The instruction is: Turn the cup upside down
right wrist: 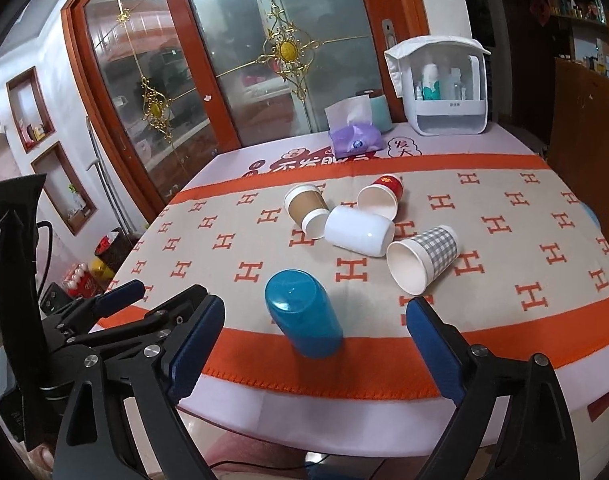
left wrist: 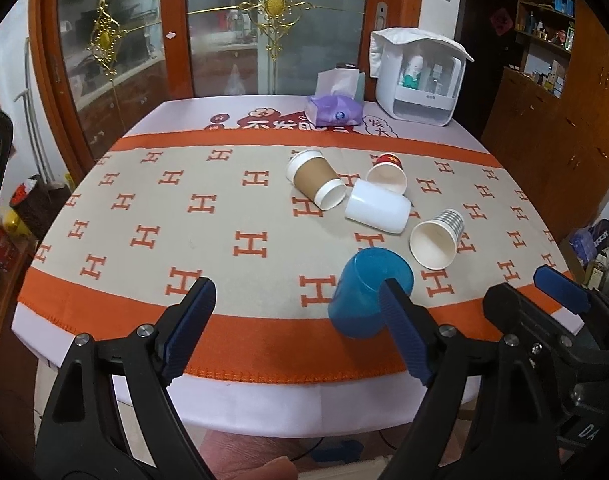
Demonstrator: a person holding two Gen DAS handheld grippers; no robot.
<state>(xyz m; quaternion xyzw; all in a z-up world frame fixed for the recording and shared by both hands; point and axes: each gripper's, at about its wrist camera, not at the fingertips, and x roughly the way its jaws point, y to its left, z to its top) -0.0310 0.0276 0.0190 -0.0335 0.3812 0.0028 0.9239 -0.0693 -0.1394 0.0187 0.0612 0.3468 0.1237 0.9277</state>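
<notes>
A blue plastic cup [left wrist: 367, 295] [right wrist: 302, 313] stands upside down on the orange band near the table's front edge. Behind it, cups lie on their sides: a brown sleeved cup [left wrist: 316, 179] [right wrist: 307, 210], a white cup [left wrist: 378, 207] [right wrist: 359, 231], a red cup [left wrist: 387, 173] [right wrist: 380, 197], and a grey checked cup [left wrist: 438, 239] [right wrist: 422, 258]. My left gripper [left wrist: 296, 320] is open and empty, its right finger just in front of the blue cup. My right gripper [right wrist: 316, 344] is open and empty, with the blue cup just beyond its fingertips.
An H-patterned cloth [left wrist: 184, 216] [right wrist: 524, 248] covers the table. At the back stand a purple tissue pack [left wrist: 333, 110] [right wrist: 355, 140] and a white storage box [left wrist: 418, 76] [right wrist: 444, 88]. Glass doors lie behind the table. A wooden cabinet [left wrist: 552, 120] stands to the right.
</notes>
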